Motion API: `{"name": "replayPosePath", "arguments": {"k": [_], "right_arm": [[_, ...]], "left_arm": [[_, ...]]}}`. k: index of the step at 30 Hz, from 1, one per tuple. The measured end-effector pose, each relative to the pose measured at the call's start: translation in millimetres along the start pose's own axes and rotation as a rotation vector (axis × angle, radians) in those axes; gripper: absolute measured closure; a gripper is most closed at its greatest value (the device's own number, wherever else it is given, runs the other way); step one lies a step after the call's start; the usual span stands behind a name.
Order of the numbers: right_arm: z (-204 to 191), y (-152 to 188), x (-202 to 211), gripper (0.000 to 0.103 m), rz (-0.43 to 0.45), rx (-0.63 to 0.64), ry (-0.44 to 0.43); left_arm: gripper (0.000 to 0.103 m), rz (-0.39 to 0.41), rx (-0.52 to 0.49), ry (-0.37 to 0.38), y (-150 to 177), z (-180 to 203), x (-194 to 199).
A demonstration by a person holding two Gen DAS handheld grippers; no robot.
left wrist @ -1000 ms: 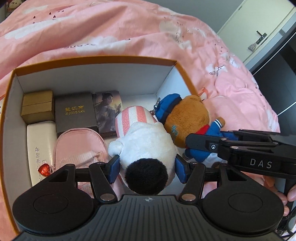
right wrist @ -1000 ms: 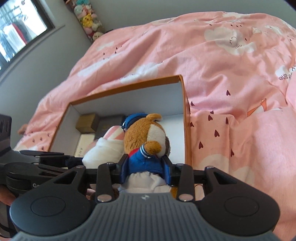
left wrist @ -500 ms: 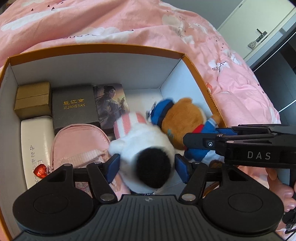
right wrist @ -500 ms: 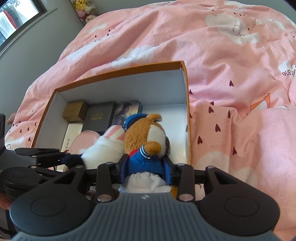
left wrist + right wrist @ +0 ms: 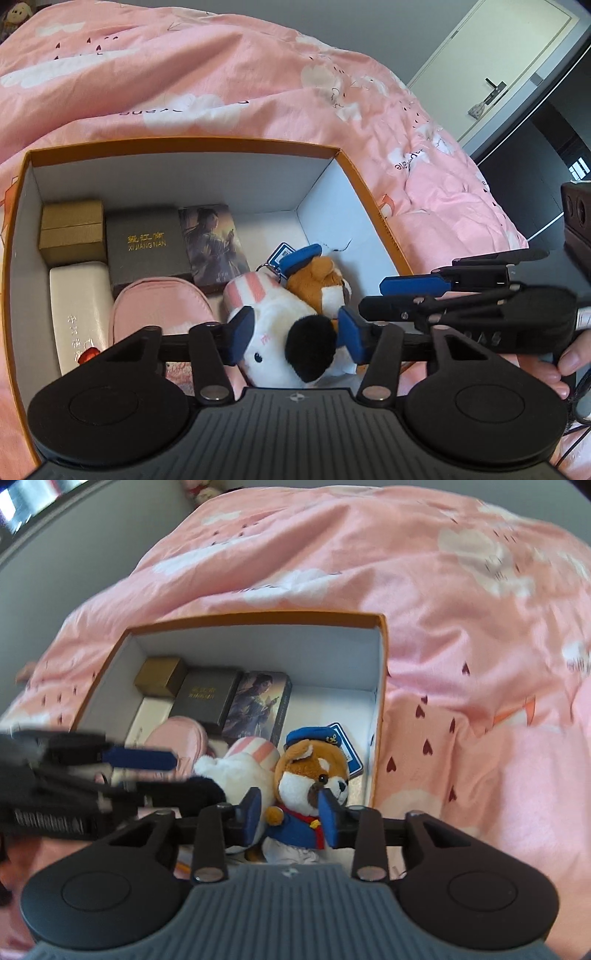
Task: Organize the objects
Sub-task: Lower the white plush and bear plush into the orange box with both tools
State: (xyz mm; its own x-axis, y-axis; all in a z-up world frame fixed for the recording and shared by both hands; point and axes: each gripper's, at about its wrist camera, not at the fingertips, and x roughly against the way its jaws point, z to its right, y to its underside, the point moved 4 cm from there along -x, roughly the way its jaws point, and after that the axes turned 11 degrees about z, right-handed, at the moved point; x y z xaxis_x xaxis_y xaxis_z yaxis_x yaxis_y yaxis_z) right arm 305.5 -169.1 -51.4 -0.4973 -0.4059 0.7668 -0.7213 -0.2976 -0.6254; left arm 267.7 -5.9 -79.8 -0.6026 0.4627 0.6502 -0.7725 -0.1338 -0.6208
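Note:
An orange-rimmed box (image 5: 184, 144) with white walls lies on the pink bed. A white plush with a pink-striped hat and a black ear (image 5: 280, 332) lies inside it between the jaws of my left gripper (image 5: 291, 336), which stand apart from its sides. A brown dog plush in a blue sailor suit (image 5: 306, 786) sits beside it at the box's right wall (image 5: 378, 716). My right gripper (image 5: 290, 818) is open with its pads beside the dog's body, not squeezing it. The dog also shows in the left wrist view (image 5: 317, 277).
Inside the box: a gold box (image 5: 70, 232), a dark grey box (image 5: 146, 247), a picture card box (image 5: 212, 247), a white case (image 5: 79, 314), a pink pouch (image 5: 159, 310). A blue tag (image 5: 345, 749) lies by the dog. Pink duvet (image 5: 461, 609) surrounds the box.
Both plush toys went down into the box. Both grippers opened and let go of them, then drew back and up a little.

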Motion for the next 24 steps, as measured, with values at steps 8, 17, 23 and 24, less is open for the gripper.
{"name": "replayPosePath", "arguments": {"k": [8, 17, 23, 24], "right_arm": [[-10, 5, -18, 0.081, -0.060, 0.087, -0.036], [-12, 12, -48, 0.081, -0.121, 0.064, -0.065], [-13, 17, -57, 0.095, -0.130, 0.085, -0.034], [-13, 16, -55, 0.095, -0.126, 0.102, -0.017]], "left_arm": [[0.054, -0.060, 0.054, -0.016, 15, -4, -21], [0.054, -0.053, 0.087, -0.014, 25, -14, -20], [0.057, -0.043, 0.092, 0.004, 26, -15, -19], [0.057, -0.042, 0.089, 0.007, 25, -14, -20]]}}
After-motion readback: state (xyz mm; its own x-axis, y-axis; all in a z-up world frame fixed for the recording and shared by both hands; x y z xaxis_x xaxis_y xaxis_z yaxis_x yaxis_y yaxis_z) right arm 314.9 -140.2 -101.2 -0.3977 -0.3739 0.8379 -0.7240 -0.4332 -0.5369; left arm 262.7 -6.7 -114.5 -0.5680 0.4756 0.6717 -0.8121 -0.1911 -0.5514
